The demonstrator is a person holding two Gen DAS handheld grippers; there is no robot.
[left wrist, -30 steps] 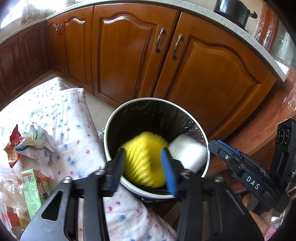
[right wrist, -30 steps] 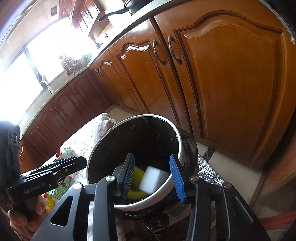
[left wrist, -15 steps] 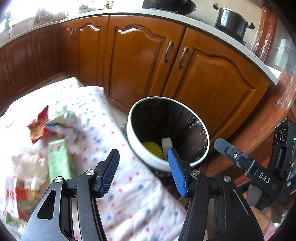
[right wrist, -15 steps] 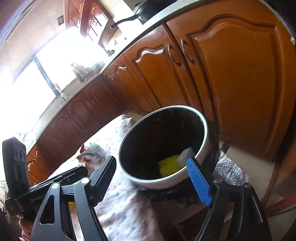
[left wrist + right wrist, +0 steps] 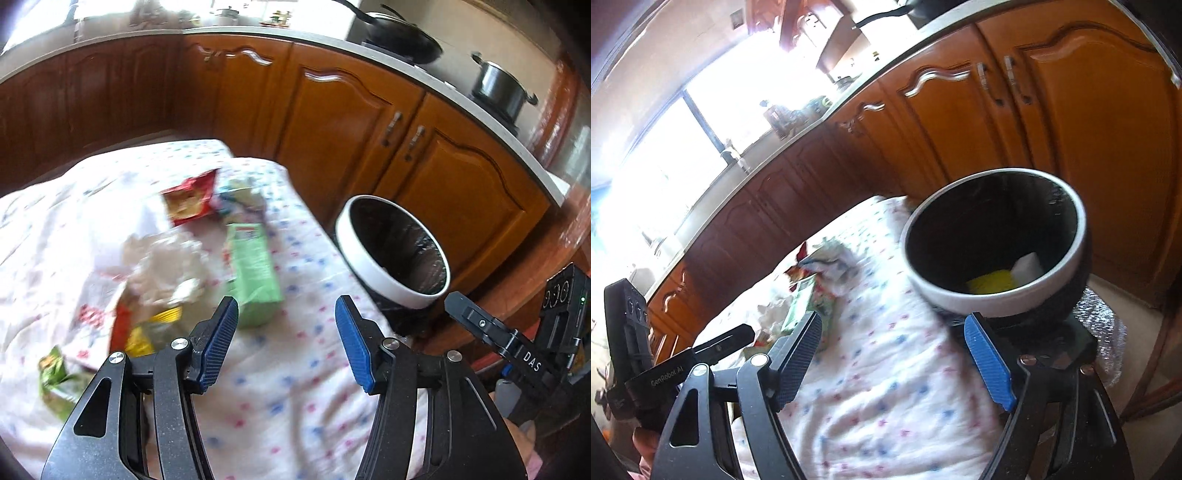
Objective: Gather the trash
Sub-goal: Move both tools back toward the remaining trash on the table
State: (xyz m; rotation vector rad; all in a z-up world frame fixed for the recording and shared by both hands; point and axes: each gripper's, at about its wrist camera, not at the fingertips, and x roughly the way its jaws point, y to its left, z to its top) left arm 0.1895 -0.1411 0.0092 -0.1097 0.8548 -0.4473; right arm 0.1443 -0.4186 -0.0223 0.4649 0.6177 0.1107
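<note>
Mid-frame on the tabletop, green carton [image 5: 255, 273] looks light, crushable; I'd pinch its long sides, both grippers' fingers [image 5: 218, 343] wide, empty.

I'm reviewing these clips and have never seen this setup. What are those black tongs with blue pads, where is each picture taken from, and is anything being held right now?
No robot here: a person carries a hand-held two-finger gripper in each hand, each with a camera looking along its fingers. One picture comes from the left gripper, the other from the right gripper. Both have just been opening, and nothing is between the pads of either. Below lies a dotted white cloth with litter on it: a green carton, a red wrapper, crumpled tissue and other blurred scraps. Beside the cloth stands a white-rimmed bin with a black liner; a yellow object and a white block lie inside.
</note>
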